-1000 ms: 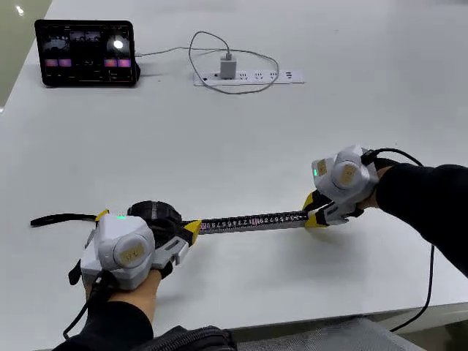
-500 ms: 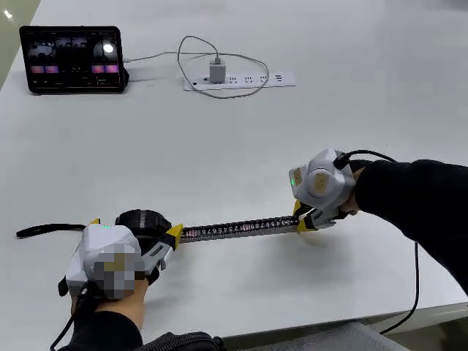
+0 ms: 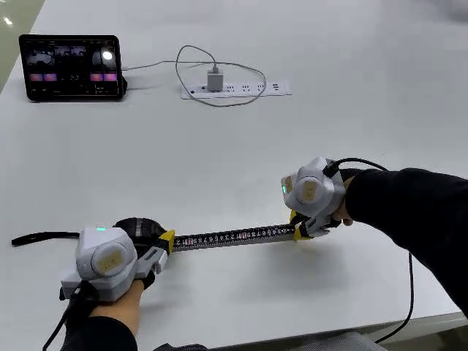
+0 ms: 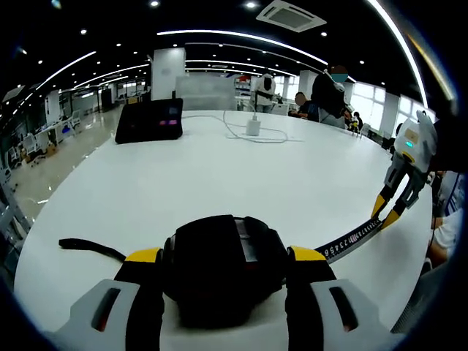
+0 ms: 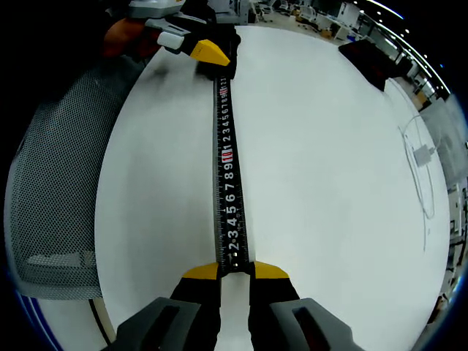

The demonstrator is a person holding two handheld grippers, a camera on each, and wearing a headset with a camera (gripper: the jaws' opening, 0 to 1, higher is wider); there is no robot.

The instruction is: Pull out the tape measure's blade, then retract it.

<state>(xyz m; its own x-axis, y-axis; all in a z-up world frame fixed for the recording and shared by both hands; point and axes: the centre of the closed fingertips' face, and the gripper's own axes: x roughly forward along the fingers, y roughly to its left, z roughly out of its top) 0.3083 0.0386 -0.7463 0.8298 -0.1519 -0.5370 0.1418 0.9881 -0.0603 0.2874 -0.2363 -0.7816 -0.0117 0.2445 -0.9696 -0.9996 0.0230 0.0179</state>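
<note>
Where right tongs clamp blade, end seems hidden

A white rectangular power strip lies on the large white matte tabletop. Left of the strip stands a black tablet with a lit screen. Above the strip, a dark ceiling carries curved white light strips and a square air vent. Right of the strip are bright windows.

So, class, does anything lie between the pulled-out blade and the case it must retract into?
Nothing visible: the blade runs over bare table from the right gripper to the case in the left gripper.
</note>
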